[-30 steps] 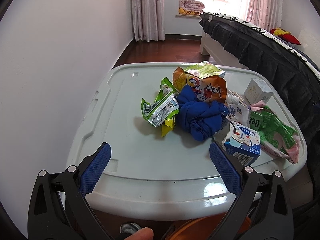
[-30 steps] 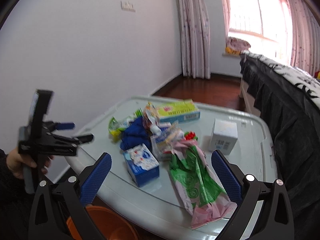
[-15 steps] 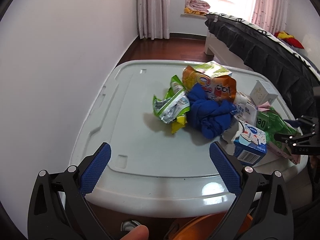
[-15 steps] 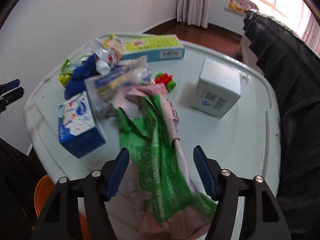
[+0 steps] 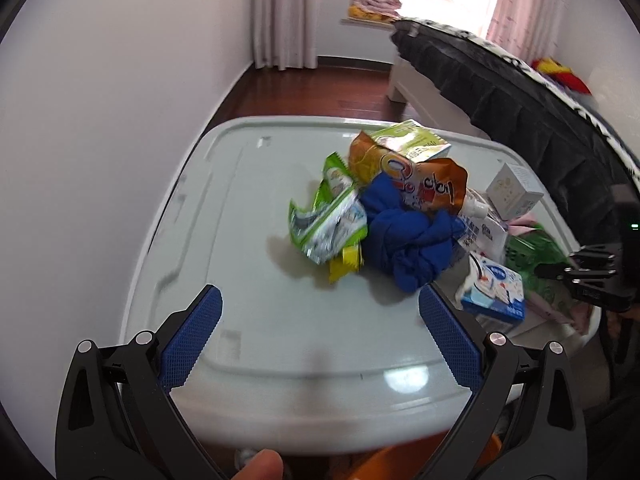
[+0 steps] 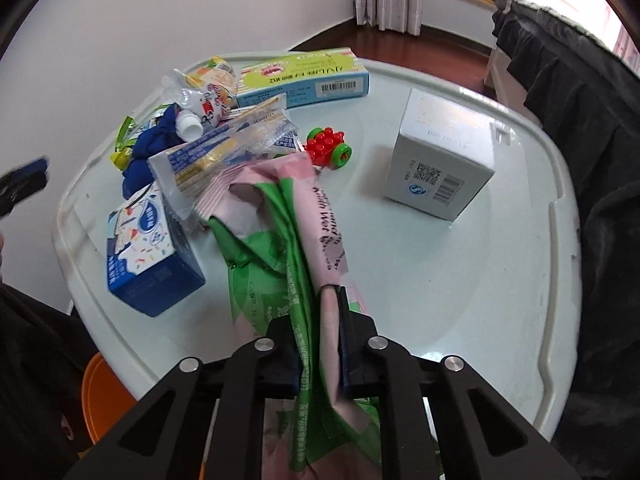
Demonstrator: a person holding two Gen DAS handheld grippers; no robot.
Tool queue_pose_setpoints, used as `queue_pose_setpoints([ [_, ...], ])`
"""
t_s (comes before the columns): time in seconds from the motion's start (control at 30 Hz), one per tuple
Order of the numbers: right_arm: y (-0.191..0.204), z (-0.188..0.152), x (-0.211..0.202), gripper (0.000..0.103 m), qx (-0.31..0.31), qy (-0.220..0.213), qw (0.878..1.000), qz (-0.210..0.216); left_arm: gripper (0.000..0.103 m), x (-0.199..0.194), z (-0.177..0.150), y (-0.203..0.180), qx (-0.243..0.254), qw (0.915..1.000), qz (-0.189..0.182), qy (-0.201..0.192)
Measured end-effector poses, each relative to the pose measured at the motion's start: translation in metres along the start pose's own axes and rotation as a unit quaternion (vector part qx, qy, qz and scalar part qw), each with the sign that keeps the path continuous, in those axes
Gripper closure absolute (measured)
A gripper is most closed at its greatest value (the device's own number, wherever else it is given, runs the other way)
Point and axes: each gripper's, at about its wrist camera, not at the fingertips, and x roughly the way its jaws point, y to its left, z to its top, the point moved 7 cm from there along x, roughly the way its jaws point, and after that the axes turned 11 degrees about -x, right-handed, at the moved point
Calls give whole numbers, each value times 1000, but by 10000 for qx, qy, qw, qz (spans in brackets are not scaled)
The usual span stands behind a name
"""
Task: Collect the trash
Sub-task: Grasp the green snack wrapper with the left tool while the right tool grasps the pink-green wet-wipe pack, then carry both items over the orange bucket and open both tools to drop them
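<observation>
A pile of trash lies on a pale plastic lid (image 5: pixel 256 240). My right gripper (image 6: pixel 320 328) is shut on a green and pink wet-wipe wrapper (image 6: pixel 296 240), which also shows in the left wrist view (image 5: pixel 536 256). My left gripper (image 5: pixel 318 332) is open and empty over the lid's near edge, short of a green snack wrapper (image 5: pixel 328 224), a crumpled blue cloth (image 5: pixel 404 236) and an orange pouch (image 5: pixel 420 184). A blue milk carton (image 6: pixel 148 264) stands left of the held wrapper.
A white box (image 6: pixel 440 164), a long green and blue box (image 6: pixel 304 76), a red toy block on wheels (image 6: pixel 326 146) and clear packets (image 6: pixel 228 152) lie on the lid. An orange bin (image 6: pixel 104 396) sits below its near edge. A dark bed (image 5: pixel 520 104) runs along the right.
My right gripper has closed from wide open onto the green and pink wrapper and moved in low over it. My left gripper has edged forward over the lid, still open.
</observation>
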Motion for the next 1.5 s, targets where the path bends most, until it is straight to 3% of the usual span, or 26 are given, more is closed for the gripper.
queue_pose_setpoints([
  [0.13, -4, 1, -31, 91, 255, -398, 9989, 62, 7, 26, 13, -6, 613, 9977, 278, -11],
  [0.33, -8, 0, -71, 91, 456, -947, 9943, 174, 7, 69, 9, -20, 1619, 9845, 619, 264],
  [0.5, -11, -2, -74, 91, 462, -1018, 9936, 173, 7, 99, 14, -16, 1768, 9797, 801, 511],
  [0.6, -15, -2, -77, 91, 467, -1079, 9929, 184, 16, 106, 26, -16, 1738, 9806, 817, 405],
  [0.67, -16, -2, -79, 90, 470, -1120, 9924, 206, 44, 114, 32, -12, 1549, 9841, 682, 547],
  [0.77, -15, -2, -81, 90, 432, -1170, 9920, 203, 46, 124, 34, -7, 1467, 9837, 789, 678],
  [0.83, -15, -2, -82, 90, 423, -1194, 9917, 205, 55, 128, 32, -8, 1468, 9839, 743, 703],
  [0.93, -15, -1, -82, 90, 401, -1210, 9917, 186, 69, 124, 34, -8, 1338, 9866, 585, 732],
  [1.07, -13, -1, -84, 90, 369, -1242, 9915, 150, 75, 117, 35, -9, 1274, 9884, 464, 681],
  [1.33, -9, 4, -97, 90, 334, -1455, 9887, 114, 76, 59, 36, -15, 1180, 9925, 287, 168],
  [1.5, 10, 6, -123, 90, 343, -1807, 9829, 124, 76, -9, 14, -34, 1174, 9928, -112, -202],
])
